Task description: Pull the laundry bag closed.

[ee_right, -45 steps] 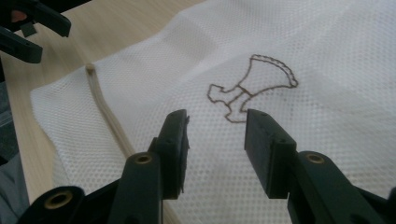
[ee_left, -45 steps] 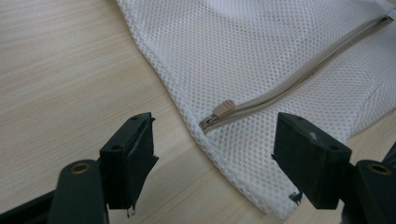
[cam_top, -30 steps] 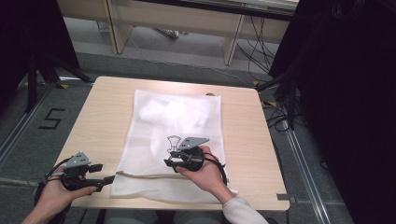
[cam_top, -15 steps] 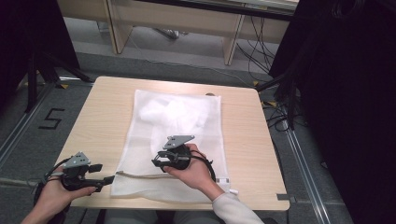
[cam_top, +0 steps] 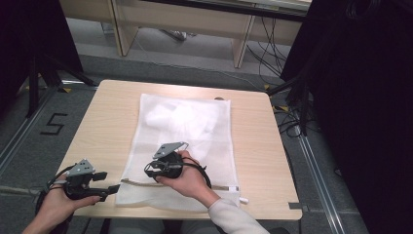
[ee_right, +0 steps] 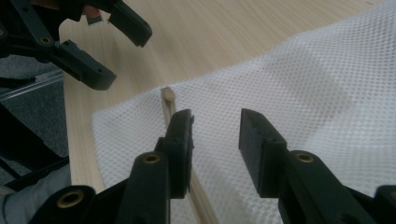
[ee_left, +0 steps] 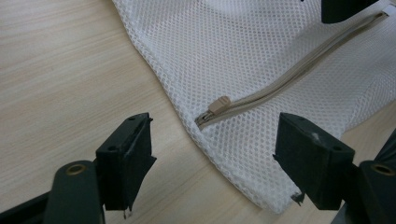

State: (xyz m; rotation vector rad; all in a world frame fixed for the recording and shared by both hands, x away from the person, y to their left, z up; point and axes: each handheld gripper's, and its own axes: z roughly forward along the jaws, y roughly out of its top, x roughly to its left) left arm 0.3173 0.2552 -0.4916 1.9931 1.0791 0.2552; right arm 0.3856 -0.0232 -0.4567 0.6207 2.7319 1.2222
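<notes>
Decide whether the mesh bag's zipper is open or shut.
Shut: the slider sits at the zipper's end near the bag's corner, tape edges together.

Person's left hand (cam_top: 53, 207) resting at the near left, holding the black two-jaw left gripper (cam_top: 111, 190) with jaws spread wide, right hand (cam_top: 187, 178) near centre, black right gripper (cam_top: 150, 169) pointing left, jaws closing, nothing clamped

Mesh bag (cam_top: 182, 146) lies on table (cam_top: 253, 141), zipper (cam_top: 146, 184) nearest.
</notes>
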